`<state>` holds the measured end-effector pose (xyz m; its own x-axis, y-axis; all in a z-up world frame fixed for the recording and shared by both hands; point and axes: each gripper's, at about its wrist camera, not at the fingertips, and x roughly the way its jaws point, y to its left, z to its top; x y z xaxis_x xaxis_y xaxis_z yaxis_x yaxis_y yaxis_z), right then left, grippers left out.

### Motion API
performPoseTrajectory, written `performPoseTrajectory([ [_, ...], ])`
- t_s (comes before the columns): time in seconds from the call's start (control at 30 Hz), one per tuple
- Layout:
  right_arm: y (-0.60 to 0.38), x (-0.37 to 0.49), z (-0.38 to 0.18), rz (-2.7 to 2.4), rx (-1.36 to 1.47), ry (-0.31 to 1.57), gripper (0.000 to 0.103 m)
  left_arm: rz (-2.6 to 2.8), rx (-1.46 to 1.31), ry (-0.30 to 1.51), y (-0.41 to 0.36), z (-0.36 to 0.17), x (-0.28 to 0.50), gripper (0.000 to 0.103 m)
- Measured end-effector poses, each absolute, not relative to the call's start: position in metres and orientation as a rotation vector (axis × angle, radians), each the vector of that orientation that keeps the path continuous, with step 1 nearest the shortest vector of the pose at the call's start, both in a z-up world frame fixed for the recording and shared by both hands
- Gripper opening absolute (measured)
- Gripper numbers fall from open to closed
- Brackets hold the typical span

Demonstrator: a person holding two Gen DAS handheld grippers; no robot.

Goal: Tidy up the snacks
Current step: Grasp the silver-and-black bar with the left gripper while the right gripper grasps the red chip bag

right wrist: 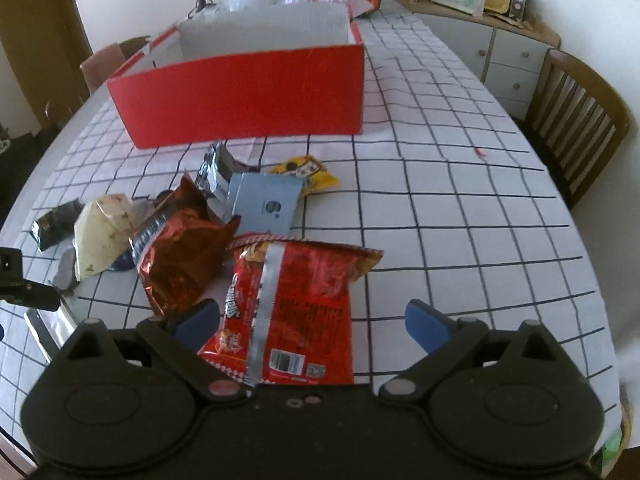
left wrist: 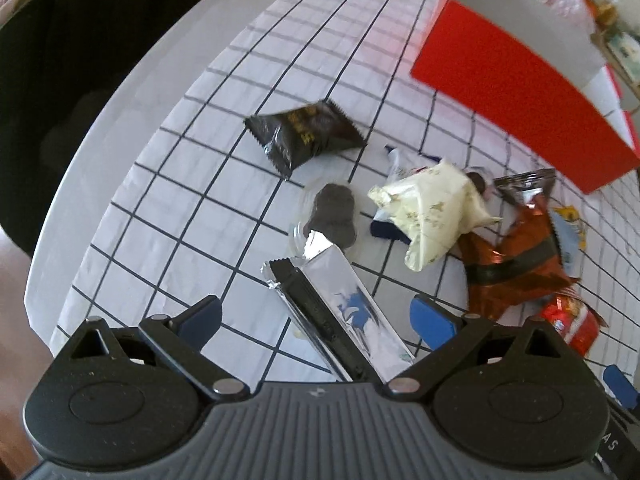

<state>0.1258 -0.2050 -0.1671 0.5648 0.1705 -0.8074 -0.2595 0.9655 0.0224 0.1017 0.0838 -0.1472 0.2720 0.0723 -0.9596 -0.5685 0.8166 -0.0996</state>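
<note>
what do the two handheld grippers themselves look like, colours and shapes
Both look alike: the left gripper and right gripper have matte black bodies with two round hubs, black linkage arms on silver pivot pins, and blue finger pads. The left body is ribbed grey in the middle.

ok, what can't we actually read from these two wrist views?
- Red box contents: right wrist view, near wall hides the floor; left wrist view, box blurred and cut by the frame edge.
- Dark blue wrapper: left wrist view, mostly under the cream packet.
- Light blue packet: right wrist view, print too small to read.
- Red chip bag: right wrist view, lower edge behind the right claw body.
- Silver bar: left wrist view, near end behind the left claw body.
</note>
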Motion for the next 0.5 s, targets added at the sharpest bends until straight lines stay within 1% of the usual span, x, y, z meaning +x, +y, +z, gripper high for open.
performPoseTrajectory([
  [0.2, -0.197, 0.134, -0.179, 0.239, -0.128, 0.952, 0.1, 0.485, -0.505, 1.279, 0.084, -0.167, 0.109, 0.1],
  [0.37, -0.192, 0.14, -0.181, 0.23, -0.119, 0.961, 0.099, 0.49, -0.511, 1.287, 0.081, -0.172, 0.109, 0.1],
  [0.5, -0.186, 0.142, -0.182, 0.222, -0.108, 0.975, 0.099, 0.493, -0.499, 1.295, 0.076, -0.176, 0.109, 0.093],
])
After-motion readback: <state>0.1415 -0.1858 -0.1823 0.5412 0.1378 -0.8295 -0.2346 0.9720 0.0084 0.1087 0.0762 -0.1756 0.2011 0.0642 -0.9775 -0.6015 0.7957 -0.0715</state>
